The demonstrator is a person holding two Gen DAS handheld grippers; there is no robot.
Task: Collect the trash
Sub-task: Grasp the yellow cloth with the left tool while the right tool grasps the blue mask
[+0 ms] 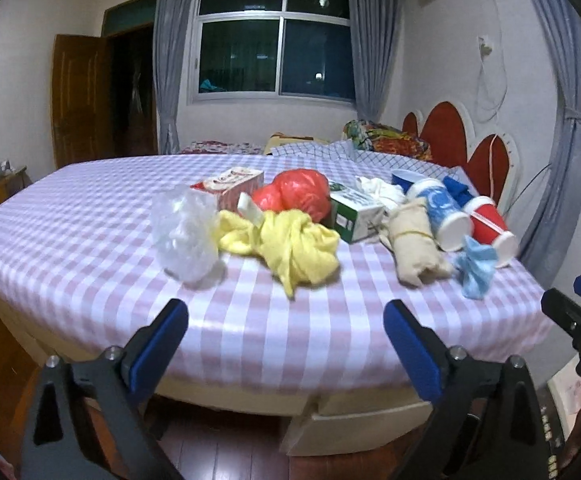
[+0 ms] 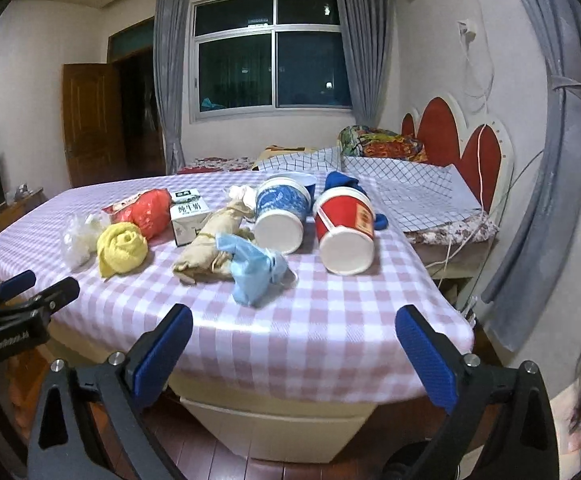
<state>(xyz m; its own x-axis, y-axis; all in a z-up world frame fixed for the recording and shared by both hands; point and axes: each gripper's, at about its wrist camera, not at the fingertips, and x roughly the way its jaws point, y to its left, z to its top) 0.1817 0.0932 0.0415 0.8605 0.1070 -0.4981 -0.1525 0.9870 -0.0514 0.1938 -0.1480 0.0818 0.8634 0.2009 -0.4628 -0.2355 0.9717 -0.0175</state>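
Checkered surface (image 1: 250, 320) is carrying trash; left gripper (image 1: 286, 344) and right gripper (image 2: 294, 348) are hovering at 6 o'clock, jaws wide apart, gripping nothing

The tablecloth (image 2: 330, 320) is checked pink and white. On it, left of the green-and-white carton (image 1: 352, 212), lie a yellow cloth (image 1: 290, 244), a red bag (image 1: 298, 194) and a clear bag (image 1: 182, 232). Right of the carton: a beige bundle (image 2: 206, 252), a pale blue glove (image 2: 254, 270), a blue-patterned cup (image 2: 280, 212) and a red cup (image 2: 344, 228) with white bases.
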